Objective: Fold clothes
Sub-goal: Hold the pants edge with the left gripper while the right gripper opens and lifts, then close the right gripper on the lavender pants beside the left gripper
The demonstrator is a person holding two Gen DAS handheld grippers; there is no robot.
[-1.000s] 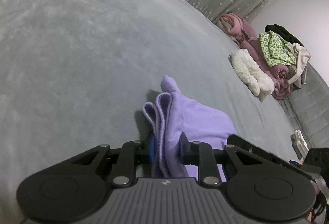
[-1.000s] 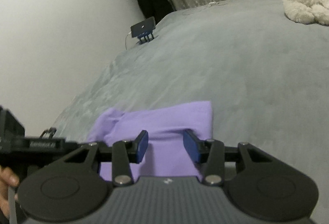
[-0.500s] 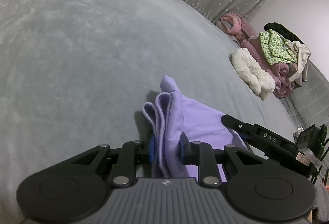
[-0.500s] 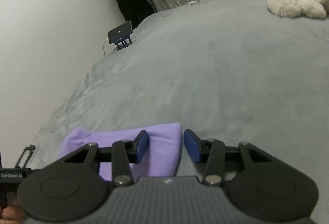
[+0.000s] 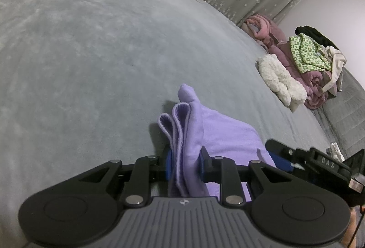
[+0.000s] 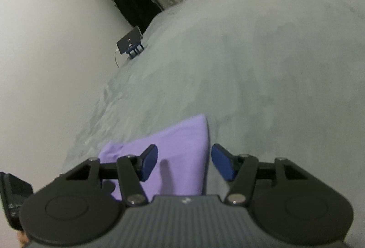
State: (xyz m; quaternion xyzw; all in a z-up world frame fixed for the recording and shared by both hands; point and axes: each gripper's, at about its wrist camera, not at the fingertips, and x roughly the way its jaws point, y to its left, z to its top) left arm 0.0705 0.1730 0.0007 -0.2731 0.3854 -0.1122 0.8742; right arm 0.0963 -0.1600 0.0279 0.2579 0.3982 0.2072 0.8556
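While the left gripper (image 5: 184, 164) stayed clamped on the bunched hem layers of the purple garment (image 5: 219, 134), the cloth lay spread on the grey bedspread (image 5: 91, 54). With its jaws apart, the right gripper (image 6: 184, 162) hovered over the garment's corner, gripping nothing. A white fleece (image 5: 280, 79) lay well apart.

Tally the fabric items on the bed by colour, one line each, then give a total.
Purple: 1, the cloth in the left gripper
White: 1, the fluffy bundle
Pink: 1, the blanket
Green-and-white: 1, the checked garment
Black: 1, the garment
Cream: 1, the garment
Total: 6
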